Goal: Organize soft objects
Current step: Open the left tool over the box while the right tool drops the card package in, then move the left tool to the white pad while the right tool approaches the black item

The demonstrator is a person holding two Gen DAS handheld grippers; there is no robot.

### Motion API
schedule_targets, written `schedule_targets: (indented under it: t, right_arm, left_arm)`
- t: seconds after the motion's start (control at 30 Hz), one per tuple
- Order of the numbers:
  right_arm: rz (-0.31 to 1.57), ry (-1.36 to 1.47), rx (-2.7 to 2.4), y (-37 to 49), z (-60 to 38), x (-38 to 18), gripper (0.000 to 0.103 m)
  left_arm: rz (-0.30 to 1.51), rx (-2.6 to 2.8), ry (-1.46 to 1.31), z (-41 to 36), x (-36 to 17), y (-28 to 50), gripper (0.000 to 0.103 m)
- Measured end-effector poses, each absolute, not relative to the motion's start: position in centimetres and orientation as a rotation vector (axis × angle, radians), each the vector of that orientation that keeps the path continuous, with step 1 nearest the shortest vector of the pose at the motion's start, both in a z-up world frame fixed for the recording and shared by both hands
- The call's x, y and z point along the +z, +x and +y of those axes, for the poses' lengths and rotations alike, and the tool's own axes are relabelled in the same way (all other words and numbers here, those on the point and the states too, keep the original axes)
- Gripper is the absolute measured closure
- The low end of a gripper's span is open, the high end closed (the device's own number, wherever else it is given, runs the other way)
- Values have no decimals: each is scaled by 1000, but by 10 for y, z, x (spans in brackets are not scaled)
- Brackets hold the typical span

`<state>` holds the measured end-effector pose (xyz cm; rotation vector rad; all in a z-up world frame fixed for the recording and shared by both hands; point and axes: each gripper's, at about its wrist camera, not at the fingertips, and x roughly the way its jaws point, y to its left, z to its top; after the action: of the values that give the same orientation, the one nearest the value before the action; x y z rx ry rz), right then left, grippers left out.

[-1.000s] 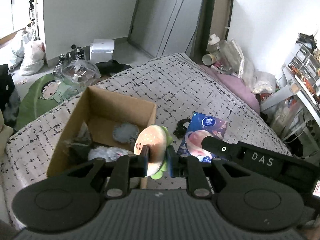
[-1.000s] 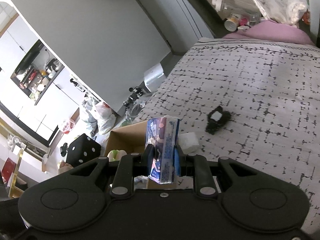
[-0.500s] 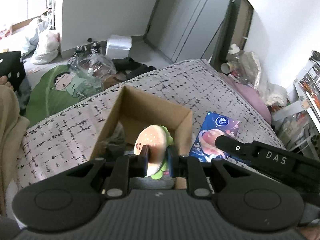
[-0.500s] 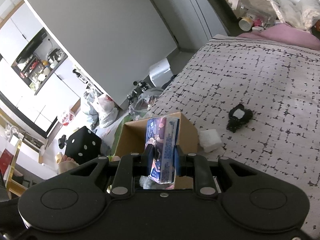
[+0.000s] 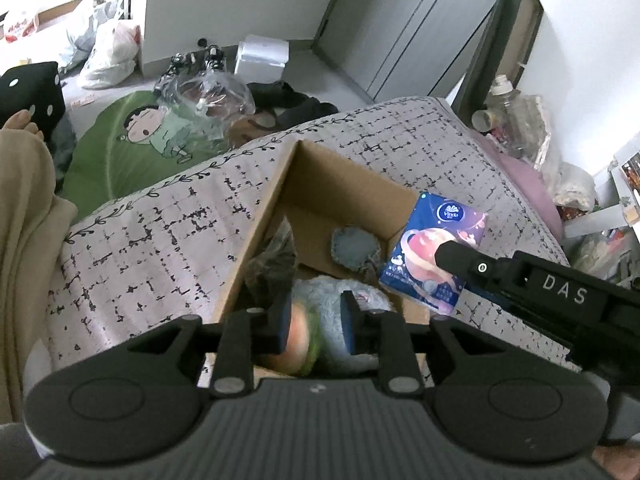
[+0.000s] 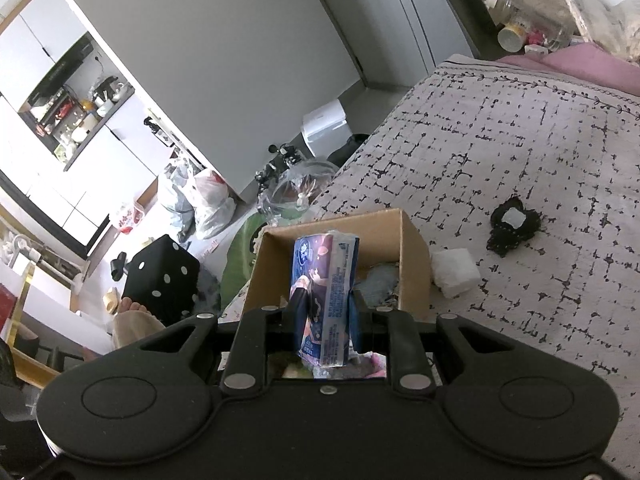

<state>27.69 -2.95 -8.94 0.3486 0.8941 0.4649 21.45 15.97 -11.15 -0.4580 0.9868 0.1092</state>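
Note:
A cardboard box (image 5: 272, 216) stands open on the patterned bedspread (image 5: 160, 240). My left gripper (image 5: 316, 320) is open over the box's near end, and the burger plush (image 5: 300, 340) is blurred just below its fingers, no longer gripped. Soft items, a grey-blue round pad (image 5: 354, 246) and a fluffy pale one (image 5: 336, 304), lie in the box. My right gripper (image 6: 326, 306) is shut on a blue tissue pack (image 6: 326, 280), held upright over the box (image 6: 412, 248); the pack also shows in the left wrist view (image 5: 436, 252) at the box's right rim.
A white folded tissue (image 6: 456, 272) and a black frilly item (image 6: 514, 228) lie on the bed right of the box. A green cartoon cushion (image 5: 136, 144), bags and a black dice cushion (image 6: 164, 276) sit on the floor beyond the bed edge.
My left gripper moved over the box, opened and let go of the burger plush, which drops into the box. My right gripper carried the tissue pack closer over the box.

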Motion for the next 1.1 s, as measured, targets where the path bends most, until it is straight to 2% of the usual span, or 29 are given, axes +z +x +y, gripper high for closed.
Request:
schedule_targets:
  t: [0.2,0.27,0.37,0.43,0.57,0.73,1.1]
  right_arm:
    - [920,368,442,284,-23,-94,81]
    - [921,385,440,287,-20,-94,81]
    - [914,427,456,291,-18,-95,74]
    - [930,447,462,295,-16,-99,60]
    - [946,449,452,292,-19,-101,49]
    - [938,405,417,283,-33,-97,26]
    - [855,364,334,260,-86,-86,1]
  left_arm:
    - [963,137,-440,168,-108,217,55]
    - [951,141,-442,171,-106,218,53]
    - [943,140,-451,176,-104,218,51]
    - [934,139,-463,179,-102,219,50]
    - [895,172,-469,181,-96,217,43]
    - [845,180,-457,176,-92,214,27]
    - [832,183,-442,156,-84,209,26]
